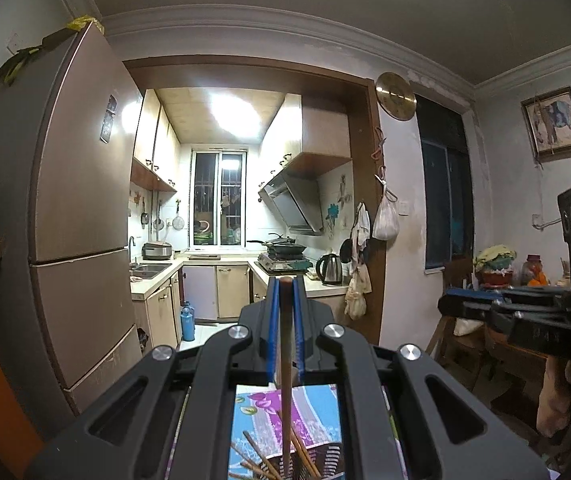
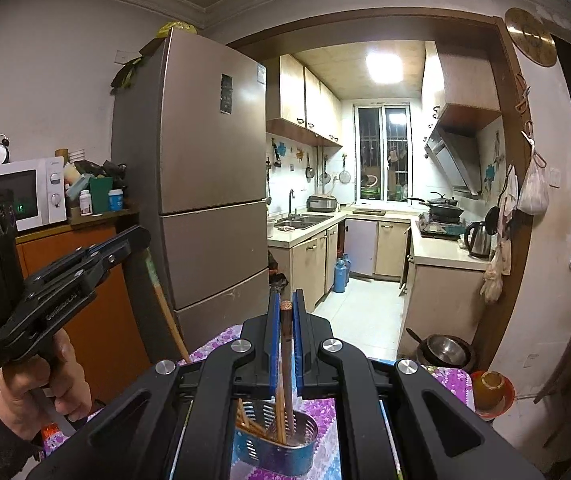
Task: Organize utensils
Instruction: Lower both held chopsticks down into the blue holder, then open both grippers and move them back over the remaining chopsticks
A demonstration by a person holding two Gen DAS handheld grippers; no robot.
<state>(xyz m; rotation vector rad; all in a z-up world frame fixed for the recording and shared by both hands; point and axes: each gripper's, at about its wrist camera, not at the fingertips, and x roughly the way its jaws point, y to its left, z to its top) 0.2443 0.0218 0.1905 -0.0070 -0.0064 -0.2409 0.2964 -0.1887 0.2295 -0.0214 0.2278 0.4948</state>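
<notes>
In the left wrist view my left gripper (image 1: pixel 285 284) is shut on a light brown wooden chopstick (image 1: pixel 285 360). It hangs straight down toward a perforated holder (image 1: pixel 325 460) with several chopsticks in it. In the right wrist view my right gripper (image 2: pixel 286 300) is shut on a darker chopstick (image 2: pixel 287 360), whose lower end reaches into the metal utensil holder (image 2: pixel 277 448). The left gripper (image 2: pixel 141 236) shows there too, raised at the left in a person's hand (image 2: pixel 37 392), with its chopstick (image 2: pixel 165 312) slanting down. The right gripper (image 1: pixel 445 300) appears at the right edge of the left wrist view.
The holder stands on a purple floral tablecloth (image 2: pixel 449 380). A tall fridge (image 2: pixel 205 160) and a microwave (image 2: pixel 17 192) on an orange cabinet are at the left. A kitchen doorway lies ahead. Metal bowls (image 2: pixel 445 350) and an orange bowl (image 2: pixel 491 390) sit at the right.
</notes>
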